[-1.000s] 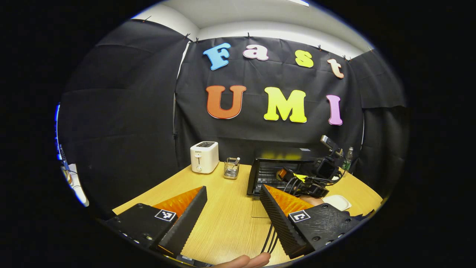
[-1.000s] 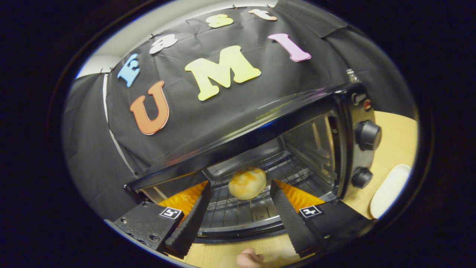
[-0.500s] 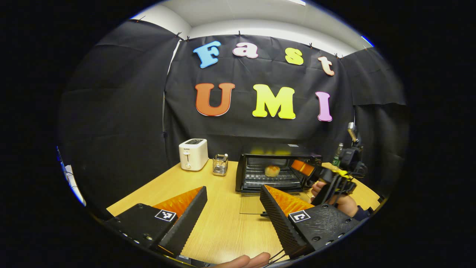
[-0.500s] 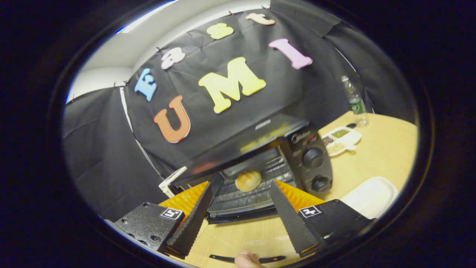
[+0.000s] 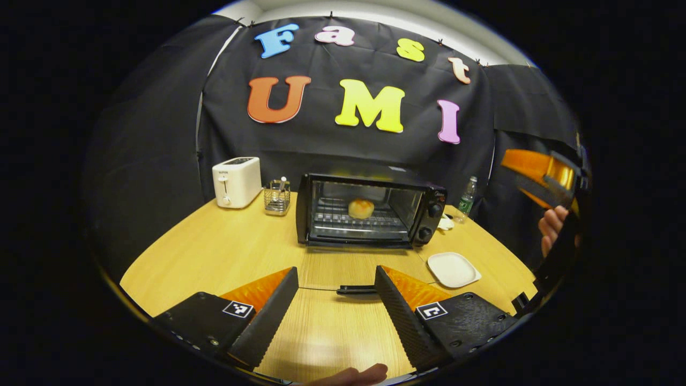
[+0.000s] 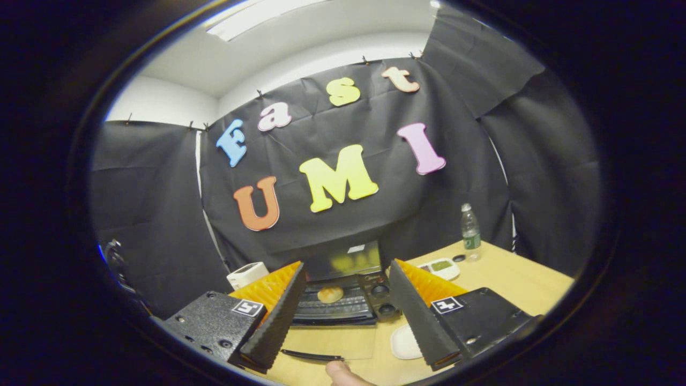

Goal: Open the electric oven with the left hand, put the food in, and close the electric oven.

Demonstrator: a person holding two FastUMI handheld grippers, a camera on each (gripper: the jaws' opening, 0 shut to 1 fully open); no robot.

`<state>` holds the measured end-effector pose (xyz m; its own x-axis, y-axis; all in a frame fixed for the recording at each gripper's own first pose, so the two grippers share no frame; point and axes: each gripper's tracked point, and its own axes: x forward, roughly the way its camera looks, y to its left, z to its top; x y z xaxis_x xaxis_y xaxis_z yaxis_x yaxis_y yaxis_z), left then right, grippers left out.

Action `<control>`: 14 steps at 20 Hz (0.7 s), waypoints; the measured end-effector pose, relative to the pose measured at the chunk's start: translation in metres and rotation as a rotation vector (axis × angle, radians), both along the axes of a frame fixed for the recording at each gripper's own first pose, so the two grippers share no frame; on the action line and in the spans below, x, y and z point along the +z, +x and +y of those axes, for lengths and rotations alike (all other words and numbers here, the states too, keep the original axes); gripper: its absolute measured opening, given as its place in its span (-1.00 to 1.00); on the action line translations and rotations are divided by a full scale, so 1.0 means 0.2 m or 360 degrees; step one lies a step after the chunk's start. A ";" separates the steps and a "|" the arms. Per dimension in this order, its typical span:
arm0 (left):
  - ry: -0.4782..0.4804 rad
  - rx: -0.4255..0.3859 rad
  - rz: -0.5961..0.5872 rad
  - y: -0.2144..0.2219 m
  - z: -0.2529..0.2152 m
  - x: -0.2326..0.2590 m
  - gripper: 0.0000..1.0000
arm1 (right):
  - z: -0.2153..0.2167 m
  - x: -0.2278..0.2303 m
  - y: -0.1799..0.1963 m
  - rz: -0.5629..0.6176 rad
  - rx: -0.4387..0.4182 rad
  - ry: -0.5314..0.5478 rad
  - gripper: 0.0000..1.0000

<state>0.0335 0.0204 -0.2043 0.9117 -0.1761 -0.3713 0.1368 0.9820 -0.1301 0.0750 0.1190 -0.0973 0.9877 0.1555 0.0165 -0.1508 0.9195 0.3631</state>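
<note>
Wooden table (image 5: 225, 252): under both grippers, pale grain, carries everything below.
Left gripper (image 5: 335, 305): low over the near table edge, jaws spread wide, nothing between them.
Right gripper (image 6: 343, 311): raised and set back from the oven, jaws spread wide, nothing held; seen also at the right edge of the left gripper view (image 5: 541, 174), with a hand (image 5: 551, 228) gripping it.
Oven door (image 5: 343, 276): glass, folded down flat toward the near side, dark handle (image 5: 356, 290) lying between the left gripper's fingers in that view.
Electric oven (image 5: 370, 209): black, open, at the middle of the table's far side, two knobs on its right panel.
Food (image 5: 360, 208): round golden bun, resting on the wire rack inside the oven; seen also in the right gripper view (image 6: 330, 294).
White plate (image 5: 453, 269): on the table just right of the oven door.
White toaster (image 5: 236, 181): far left, well apart from the oven.
Wire holder (image 5: 277, 190): between toaster and oven.
Bottle (image 5: 467, 197): upright behind the oven's right side.
Small dish (image 6: 438, 267): near the bottle, contents unclear.
</note>
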 end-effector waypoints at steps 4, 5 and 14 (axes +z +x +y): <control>0.0023 -0.0071 0.0132 0.05 -0.15 -0.19 0.89 | -0.20 0.15 -0.24 -0.0075 -0.0112 -0.0087 0.86; 0.0035 -0.0089 0.0157 0.05 -0.19 -0.22 0.89 | -0.25 0.17 -0.29 -0.0087 -0.0142 -0.0137 0.86; 0.0202 -0.0111 0.0486 0.07 -0.31 -0.56 0.90 | -0.40 0.22 -0.43 -0.0081 -0.0157 -0.0105 0.88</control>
